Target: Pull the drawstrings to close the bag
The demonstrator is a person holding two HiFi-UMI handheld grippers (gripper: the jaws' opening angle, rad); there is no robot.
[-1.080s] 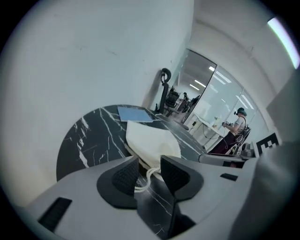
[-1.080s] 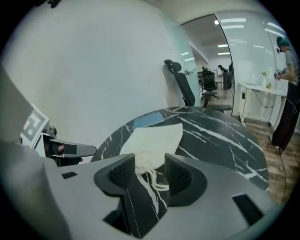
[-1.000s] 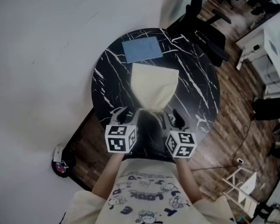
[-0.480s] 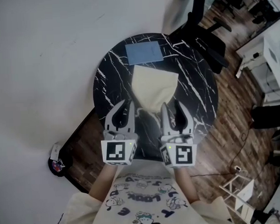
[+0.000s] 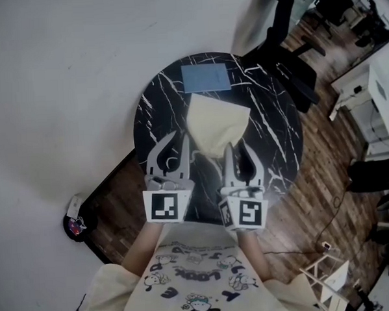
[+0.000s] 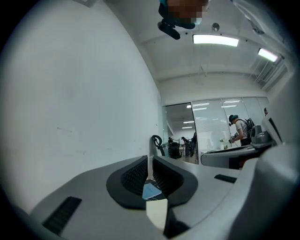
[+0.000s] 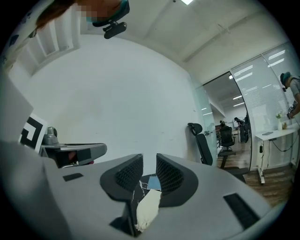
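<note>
A cream drawstring bag lies on the round black marble table, its gathered neck toward me. My left gripper sits at the neck's left. Its jaws are closed to a slit on a pale drawstring that runs in from the neck. In the left gripper view the bag shows just below the pads. My right gripper is at the neck's right and its jaws are closing. In the right gripper view a gap still shows between its pads, with the bag's frayed neck low in that gap.
A blue card lies on the table beyond the bag. A black office chair stands behind the table on the wooden floor. A white wall runs along the left. A small object sits on the floor by the table's left.
Both grippers have swung up from pointing down and reached forward to the bag's neck. The left jaws have closed. The right jaws have narrowed. The bag has not moved.
</note>
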